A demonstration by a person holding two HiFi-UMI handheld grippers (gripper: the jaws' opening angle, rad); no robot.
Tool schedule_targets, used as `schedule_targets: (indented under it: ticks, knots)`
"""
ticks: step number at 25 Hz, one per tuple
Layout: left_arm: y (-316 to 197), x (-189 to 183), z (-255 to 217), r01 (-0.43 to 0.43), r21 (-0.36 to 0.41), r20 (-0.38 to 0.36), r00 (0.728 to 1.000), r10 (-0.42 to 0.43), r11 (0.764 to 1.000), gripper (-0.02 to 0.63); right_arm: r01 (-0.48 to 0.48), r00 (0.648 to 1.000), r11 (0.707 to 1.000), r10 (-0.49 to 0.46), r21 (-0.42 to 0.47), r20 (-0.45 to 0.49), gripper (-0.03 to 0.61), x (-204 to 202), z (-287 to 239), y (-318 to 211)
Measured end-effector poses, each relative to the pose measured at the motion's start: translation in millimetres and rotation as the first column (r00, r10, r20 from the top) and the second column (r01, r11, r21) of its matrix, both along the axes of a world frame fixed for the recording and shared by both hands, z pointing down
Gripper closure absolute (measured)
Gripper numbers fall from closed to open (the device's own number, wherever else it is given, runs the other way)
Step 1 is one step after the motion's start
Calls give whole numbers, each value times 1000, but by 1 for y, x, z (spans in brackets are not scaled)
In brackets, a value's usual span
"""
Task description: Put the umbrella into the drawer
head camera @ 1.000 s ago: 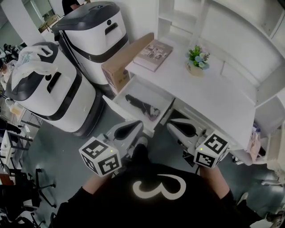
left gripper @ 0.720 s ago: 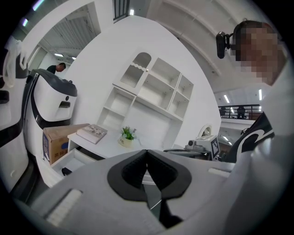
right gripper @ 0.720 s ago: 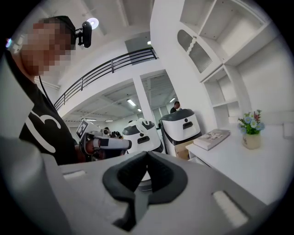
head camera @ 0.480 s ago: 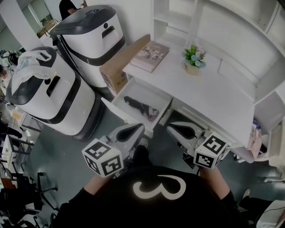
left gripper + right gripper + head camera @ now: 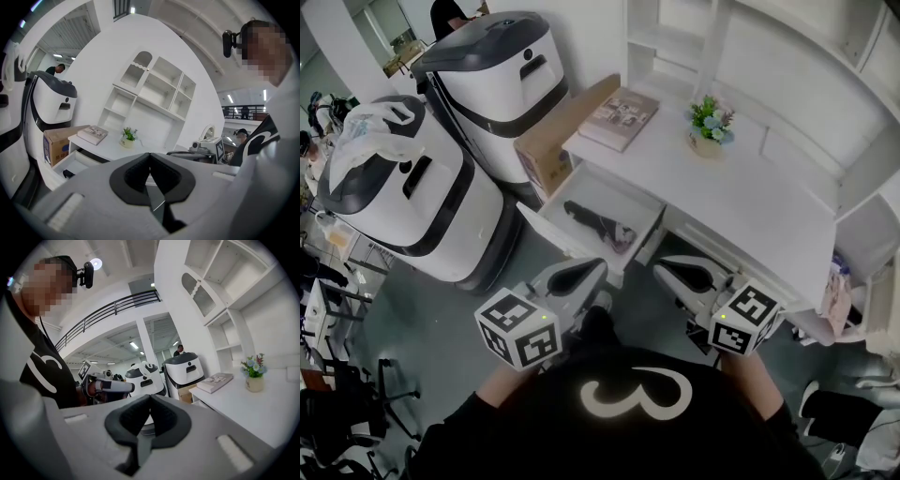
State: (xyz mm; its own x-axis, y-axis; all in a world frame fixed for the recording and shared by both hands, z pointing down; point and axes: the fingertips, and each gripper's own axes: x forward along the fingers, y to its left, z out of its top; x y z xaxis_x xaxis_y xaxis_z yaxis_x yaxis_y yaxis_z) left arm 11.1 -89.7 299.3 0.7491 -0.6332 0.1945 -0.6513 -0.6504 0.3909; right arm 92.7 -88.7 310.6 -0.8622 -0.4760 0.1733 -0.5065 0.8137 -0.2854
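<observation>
Pointing forward side by side in front of the person's black shirt point(image 5: 633, 412), the left tongs point(image 5: 583, 272) and the right tongs point(image 5: 680, 270) are both closed, each pair of black pads pressed flat against its partner and gripping nothing but each other. A black-and-white marker cube sits at the rear of each.

Just beyond the left tongs' tip lies the front panel of the open white drawer point(image 5: 570, 246), pulled out from under the long white worktop point(image 5: 750, 206). That panel is the one thing between the tongs and the dark folded umbrella point(image 5: 598, 225), which lies slantwise on the drawer's floor, apart from both tongs.

Just beside the drawer's far left side, a brown cardboard box point(image 5: 555, 136) leans against the end of the worktop. On the worktop above, a pale hardback book point(image 5: 623, 117) lies flat near that end, and a small potted plant with blue and green sprigs point(image 5: 711, 127) stands a little to its right. White open shelving point(image 5: 675, 42) rises behind them.

To the left stand two large white units with black lids point(image 5: 502, 80), the nearer one point(image 5: 412, 220) close beside the drawer and carrying a crumpled clear plastic bag point(image 5: 370, 131) on top.
</observation>
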Motion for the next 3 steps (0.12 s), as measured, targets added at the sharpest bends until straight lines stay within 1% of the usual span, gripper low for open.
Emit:
schedule_targets:
  ticks: [3]
  knots:
    - [5, 3, -3, -6, 3, 6, 1000, 6, 1000, 606, 2, 1000, 1000, -2, 9, 0, 575, 1, -3, 4]
